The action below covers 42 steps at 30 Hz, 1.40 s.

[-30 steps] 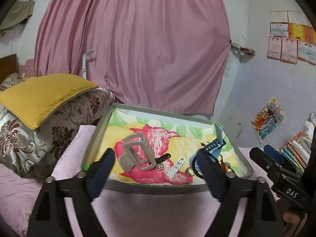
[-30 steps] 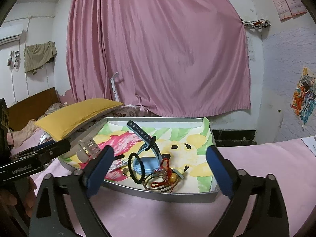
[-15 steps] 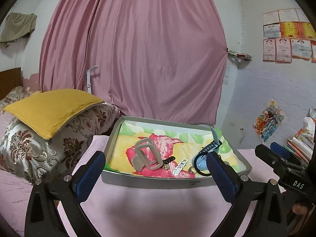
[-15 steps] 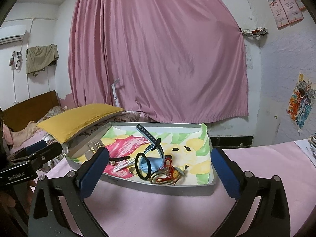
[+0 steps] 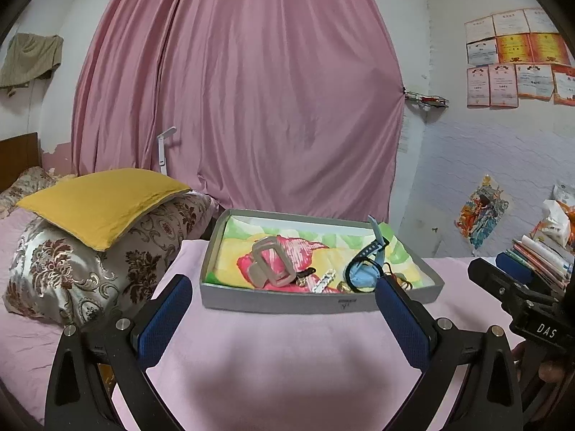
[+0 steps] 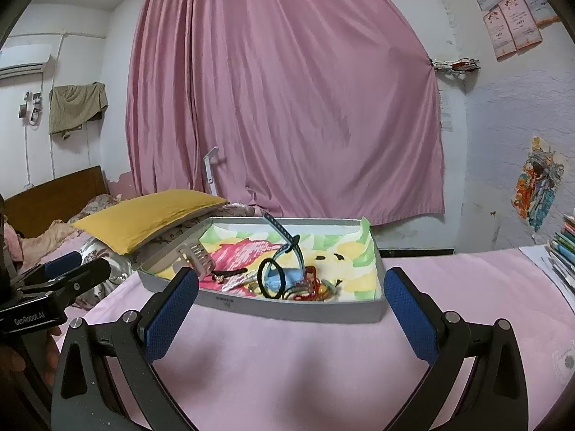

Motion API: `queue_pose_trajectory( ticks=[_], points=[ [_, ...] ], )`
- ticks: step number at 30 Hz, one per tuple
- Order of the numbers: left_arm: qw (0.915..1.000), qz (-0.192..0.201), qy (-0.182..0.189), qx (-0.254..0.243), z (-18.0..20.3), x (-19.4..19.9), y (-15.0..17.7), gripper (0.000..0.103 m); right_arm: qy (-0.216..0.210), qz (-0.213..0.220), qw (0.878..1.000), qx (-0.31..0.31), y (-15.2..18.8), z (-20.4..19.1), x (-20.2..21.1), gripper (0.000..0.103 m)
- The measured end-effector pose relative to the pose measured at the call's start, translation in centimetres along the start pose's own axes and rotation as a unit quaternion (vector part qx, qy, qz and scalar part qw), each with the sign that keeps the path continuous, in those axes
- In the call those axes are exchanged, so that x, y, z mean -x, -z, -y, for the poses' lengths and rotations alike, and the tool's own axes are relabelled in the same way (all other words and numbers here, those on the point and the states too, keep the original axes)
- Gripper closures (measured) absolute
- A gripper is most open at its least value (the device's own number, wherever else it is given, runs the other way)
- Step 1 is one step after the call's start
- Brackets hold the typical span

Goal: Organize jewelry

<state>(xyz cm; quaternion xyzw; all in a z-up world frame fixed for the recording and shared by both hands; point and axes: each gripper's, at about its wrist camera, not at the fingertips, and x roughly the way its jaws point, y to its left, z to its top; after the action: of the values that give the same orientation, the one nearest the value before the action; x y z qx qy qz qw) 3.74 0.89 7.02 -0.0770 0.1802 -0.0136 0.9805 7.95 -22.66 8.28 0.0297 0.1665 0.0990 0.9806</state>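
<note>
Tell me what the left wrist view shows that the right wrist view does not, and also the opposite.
Only the left wrist view shows the open left gripper from behind and a white bag on the book pile. Only the right wrist view shows the open right gripper from behind and a wall air conditioner. Both show the grey tray of jewelry, the blue watch strap, the yellow pillow and the pink curtain.

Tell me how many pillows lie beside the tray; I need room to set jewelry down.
2: a yellow pillow stacked on a brown floral pillow, both left of the gray tray. Others may be hidden farther along the bed.
</note>
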Motion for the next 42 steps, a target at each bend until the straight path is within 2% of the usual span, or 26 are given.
queue_pose_trajectory(
  ticks=[6,19,30,38,42],
  points=[
    [1.0000,0.000,-0.004,-0.005,-0.1,1.5,1.2,0.001,0.010,-0.001,1.000,-0.006,1.8,0.2,1.5,0.002],
    [0.9997,0.019,-0.018,0.004,-0.9,2.9,4.3,0.001,0.054,0.044,0.998,0.005,4.5,0.0,4.9,0.002],
    [0.9993,0.017,-0.032,0.001,-0.5,2.9,6.4,0.001,0.072,0.044,0.996,0.006,5.7,0.2,5.1,0.002],
    [0.9995,-0.006,-0.031,0.007,-0.5,1.9,7.5,0.001,0.078,0.019,0.997,-0.001,6.4,0.7,3.8,0.002],
    [0.9994,-0.003,-0.027,0.020,-0.9,2.1,7.6,0.001,0.079,0.013,0.997,-0.005,6.8,0.8,3.4,0.002]
  ],
)
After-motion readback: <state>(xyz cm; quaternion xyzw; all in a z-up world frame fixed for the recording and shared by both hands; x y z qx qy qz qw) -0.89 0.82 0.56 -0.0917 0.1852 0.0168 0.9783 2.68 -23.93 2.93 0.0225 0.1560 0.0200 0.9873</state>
